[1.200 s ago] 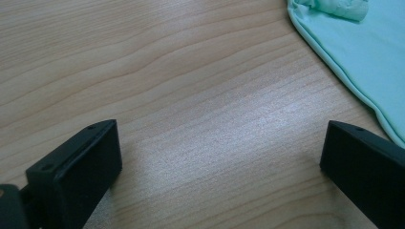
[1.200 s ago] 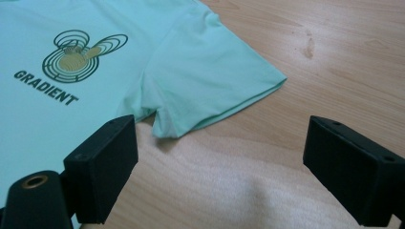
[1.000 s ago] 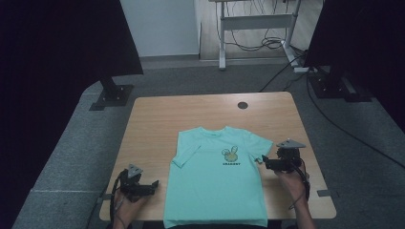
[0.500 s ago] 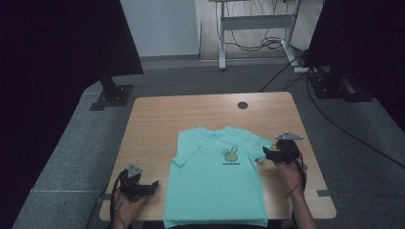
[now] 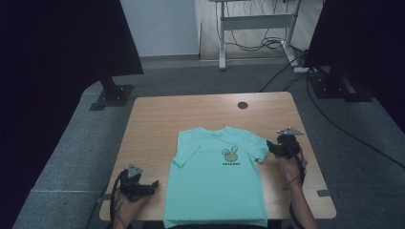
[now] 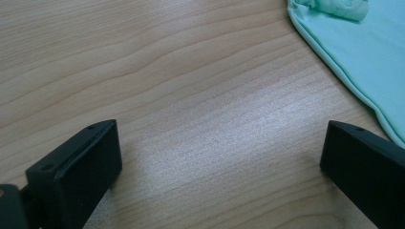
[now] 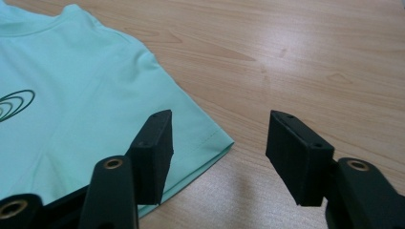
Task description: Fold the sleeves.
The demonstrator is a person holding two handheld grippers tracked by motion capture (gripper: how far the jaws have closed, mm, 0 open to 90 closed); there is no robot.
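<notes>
Mint-green T-shirt lying flat, front up, in the middle of the tabletop, hem hanging just over the near edge; small printed motif on the chest.

Right gripper sitting at the shirt's right sleeve; its fingers have just been closing and are now standing about half apart; the sleeve hem corner is lying between them, pads not yet pressing on cloth.

Left gripper resting on bare wood just beside the shirt's left side; fingers spread wide, holding nothing.

Handling, as judged: light, soft, limp knit; likely to drape and wrinkle, sliding easily on the smooth wood; best pinched at a doubled hem, the sleeve edge or shoulder seam, low to the surface.

High view is giving the whole layout and both hands; the right gripper view is showing the stitched hem line and where the sleeve corner lies between the fingers; the left gripper view is showing the shirt's side edge and a bunched left sleeve.
</notes>
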